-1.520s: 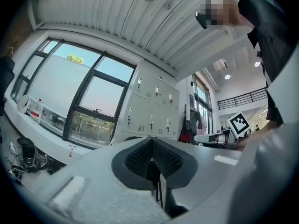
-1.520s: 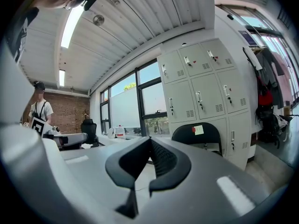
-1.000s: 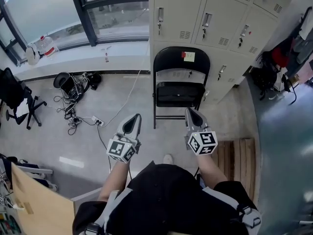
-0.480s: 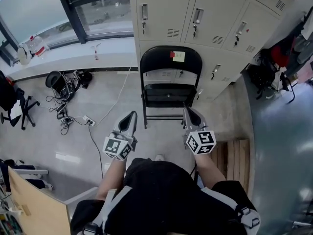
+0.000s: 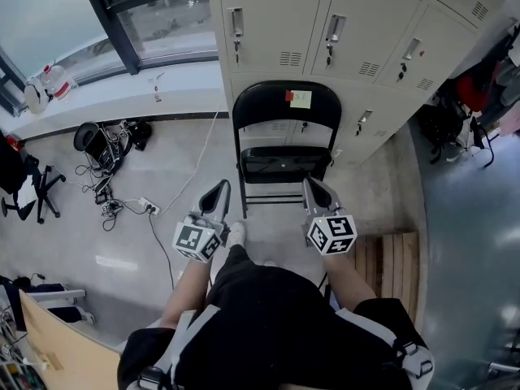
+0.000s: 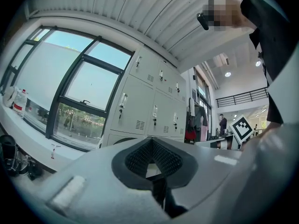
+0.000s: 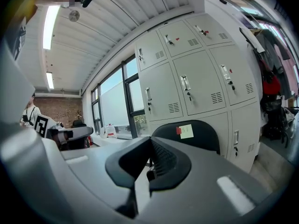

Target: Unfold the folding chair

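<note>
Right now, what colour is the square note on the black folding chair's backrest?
Pale yellow note, clearest in right gripper view.

Head view downward, both others toward lockers (image 5: 280,23)

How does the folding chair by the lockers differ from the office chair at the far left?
The folding chair rests on straight tube legs; the office chair has a star base. The folding chair stands before the lockers, fully in view; the office chair is cut by the picture's edge. Only the folding chair carries paper notes. Both are black.
</note>
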The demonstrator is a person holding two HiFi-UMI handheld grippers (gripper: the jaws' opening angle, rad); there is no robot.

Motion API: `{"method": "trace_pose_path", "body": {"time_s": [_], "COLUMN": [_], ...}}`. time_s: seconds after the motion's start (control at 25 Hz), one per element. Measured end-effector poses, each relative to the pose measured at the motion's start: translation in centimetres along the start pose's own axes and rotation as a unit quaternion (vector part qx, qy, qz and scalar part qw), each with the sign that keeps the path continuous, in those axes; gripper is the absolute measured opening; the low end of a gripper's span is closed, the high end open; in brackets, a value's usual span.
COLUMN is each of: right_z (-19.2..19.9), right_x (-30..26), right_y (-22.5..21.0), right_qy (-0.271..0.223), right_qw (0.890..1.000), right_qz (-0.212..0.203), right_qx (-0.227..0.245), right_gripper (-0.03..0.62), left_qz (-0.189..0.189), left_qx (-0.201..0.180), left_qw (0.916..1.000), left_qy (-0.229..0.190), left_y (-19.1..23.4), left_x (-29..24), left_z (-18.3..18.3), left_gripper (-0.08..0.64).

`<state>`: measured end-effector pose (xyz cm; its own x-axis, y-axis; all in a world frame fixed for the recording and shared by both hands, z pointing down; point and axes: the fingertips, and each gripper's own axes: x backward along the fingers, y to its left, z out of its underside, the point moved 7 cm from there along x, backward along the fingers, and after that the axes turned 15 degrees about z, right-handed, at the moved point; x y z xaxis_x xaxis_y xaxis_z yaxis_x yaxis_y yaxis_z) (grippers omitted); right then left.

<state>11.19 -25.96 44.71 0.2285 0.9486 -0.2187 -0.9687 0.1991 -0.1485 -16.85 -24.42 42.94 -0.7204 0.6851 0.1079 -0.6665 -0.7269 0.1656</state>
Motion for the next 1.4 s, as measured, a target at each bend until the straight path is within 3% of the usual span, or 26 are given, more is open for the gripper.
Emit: {"method": "trace_pose_path", "body": {"time_s": [0.24,0.64,1.4], "right_z": [-1.3,-4.0,4.5], "right_x": [-5.1,-11.6,-19.1], "right_y": [-0.4,1.0,2.1], "right_qy": [0.0,0.001,0.109], "right_qw": [0.999,0.998,0.986], "right_qz": [0.033,0.064,0.113], "right_qx": [0.005,0.007,-0.06], "right_gripper": [0.005,0.005,0.005], "left_qz": [0.041,0.079,0.115], "left_qx": [-0.009,0.002,0.041], "left_qw": [0.999,0.9966,0.9836], "left_qy": [0.015,0.024,0.133], "left_y": [5.6,13.5,22.2], "left_x": [-4.1,-8.7,-14.7], "left_z": [-0.4,-1.0,5.3], "left_gripper": [-0.002,-0.002,0.0]}}
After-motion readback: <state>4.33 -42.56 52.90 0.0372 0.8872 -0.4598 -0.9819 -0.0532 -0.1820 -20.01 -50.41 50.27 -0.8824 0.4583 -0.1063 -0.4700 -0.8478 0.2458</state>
